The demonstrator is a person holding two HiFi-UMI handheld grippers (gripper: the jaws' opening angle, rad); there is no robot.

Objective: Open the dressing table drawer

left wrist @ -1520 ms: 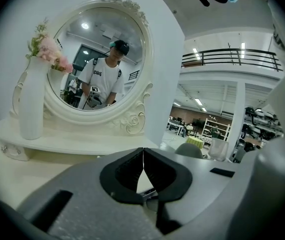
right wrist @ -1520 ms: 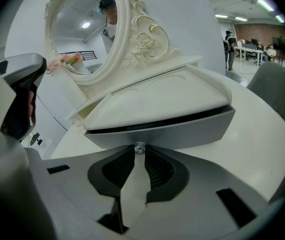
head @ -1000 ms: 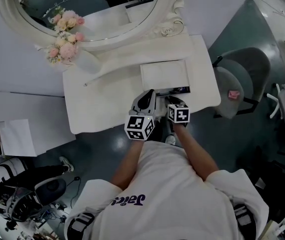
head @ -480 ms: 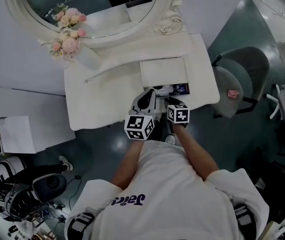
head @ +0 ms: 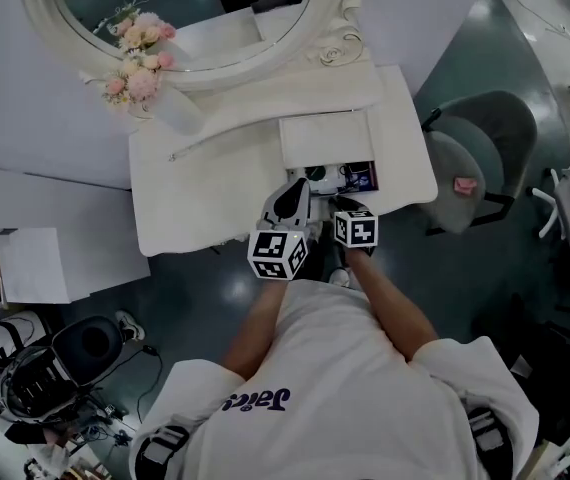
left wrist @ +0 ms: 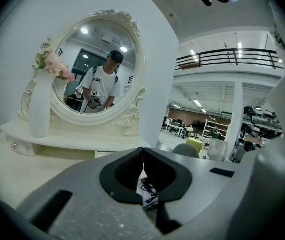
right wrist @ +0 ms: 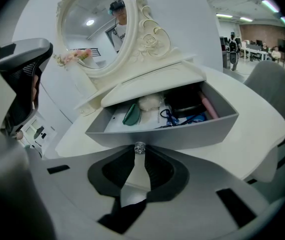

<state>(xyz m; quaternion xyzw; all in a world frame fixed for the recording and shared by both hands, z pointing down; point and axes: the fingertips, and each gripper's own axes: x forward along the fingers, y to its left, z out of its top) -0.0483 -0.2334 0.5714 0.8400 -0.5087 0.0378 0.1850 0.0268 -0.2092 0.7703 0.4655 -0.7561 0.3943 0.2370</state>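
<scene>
Knob (right wrist: 139,147) of drawer (right wrist: 182,133) sits pinched in right claw (right wrist: 139,153); left claw (left wrist: 143,156) closed, empty.

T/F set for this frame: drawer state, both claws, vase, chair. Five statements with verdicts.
1. The drawer is partly open, with items visible inside. True.
2. The right claw is closed on the drawer's knob. True.
3. The left claw holds a green item. False: its jaws are together with nothing between them.
4. The vase of pink flowers stands at the table's right end, next to the chair. False: in the head view it stands at the left end, in front of the mirror.
5. The chair seat is bare. False: a small pink object lies on it.
</scene>
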